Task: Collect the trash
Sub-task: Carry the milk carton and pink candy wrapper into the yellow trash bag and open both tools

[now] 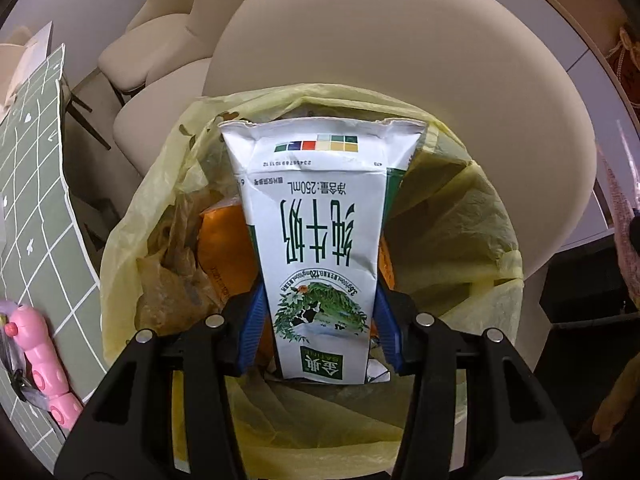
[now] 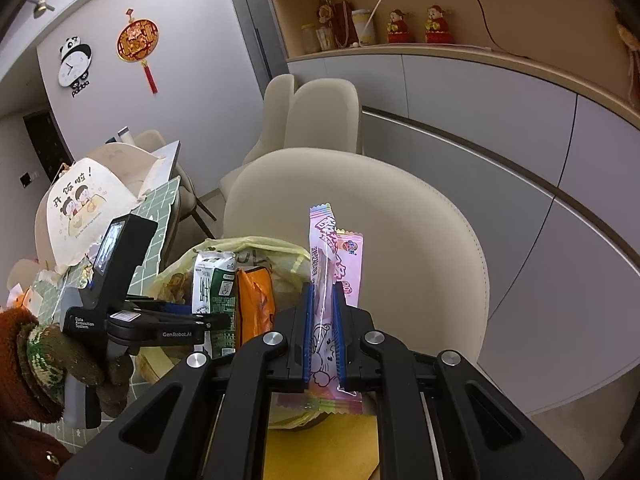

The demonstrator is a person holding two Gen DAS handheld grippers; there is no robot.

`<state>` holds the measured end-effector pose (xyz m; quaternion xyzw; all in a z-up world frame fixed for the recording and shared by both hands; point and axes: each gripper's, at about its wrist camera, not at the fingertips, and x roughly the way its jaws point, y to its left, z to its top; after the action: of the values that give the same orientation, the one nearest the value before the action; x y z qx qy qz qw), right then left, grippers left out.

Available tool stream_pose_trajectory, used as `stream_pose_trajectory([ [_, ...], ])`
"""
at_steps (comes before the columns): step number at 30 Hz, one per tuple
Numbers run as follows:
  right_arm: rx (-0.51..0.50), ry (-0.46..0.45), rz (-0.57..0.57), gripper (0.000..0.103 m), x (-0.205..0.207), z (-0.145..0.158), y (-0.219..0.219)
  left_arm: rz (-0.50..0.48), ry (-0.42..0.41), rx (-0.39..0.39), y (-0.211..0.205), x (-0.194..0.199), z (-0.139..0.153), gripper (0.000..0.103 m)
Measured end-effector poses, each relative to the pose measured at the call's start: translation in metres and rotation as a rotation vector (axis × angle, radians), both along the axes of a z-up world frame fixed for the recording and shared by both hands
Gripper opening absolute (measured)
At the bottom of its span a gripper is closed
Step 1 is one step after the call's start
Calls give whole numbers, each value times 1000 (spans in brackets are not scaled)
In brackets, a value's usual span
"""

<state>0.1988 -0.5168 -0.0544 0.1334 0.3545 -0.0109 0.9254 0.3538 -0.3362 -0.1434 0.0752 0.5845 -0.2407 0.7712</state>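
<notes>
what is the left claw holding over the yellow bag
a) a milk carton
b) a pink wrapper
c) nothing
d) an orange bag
a, the left claw has its blue pads pressed on both sides of a white and green milk carton, above the open yellow bag.

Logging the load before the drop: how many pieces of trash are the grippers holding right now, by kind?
Milk carton, in the left gripper: 1
Pink snack wrappers, in the right gripper: 2
Total: 3
</notes>
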Motion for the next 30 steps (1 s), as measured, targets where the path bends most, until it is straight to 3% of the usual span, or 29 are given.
stream_pose_trajectory([
  [1, 2, 3, 0, 11, 0, -1, 0, 5, 1, -16, -1, 0, 2, 46],
  [3, 12, 11, 1, 11, 4, -3, 1, 27, 7, -72, 6, 0, 7, 59],
  [6, 20, 17, 20, 11, 11, -4, 5, 39, 5, -127, 19, 0, 25, 61],
  [13, 34, 37, 159, 11, 43, -8, 43, 71, -106, -95, 73, -26, 69, 62],
  [17, 60, 72, 269, 11, 68, -18, 77, 156, -107, -104, 126, -36, 84, 62],
  [22, 131, 174, 380, 11, 102, -48, 112, 294, -131, -100, 184, -49, 99, 62],
  [28, 30, 359, 341, 11, 130, -100, 124, 422, -174, -52, 249, -67, 113, 62],
  [30, 9, 383, 329, 11, 131, -107, 124, 463, -177, -42, 273, -75, 112, 62],
])
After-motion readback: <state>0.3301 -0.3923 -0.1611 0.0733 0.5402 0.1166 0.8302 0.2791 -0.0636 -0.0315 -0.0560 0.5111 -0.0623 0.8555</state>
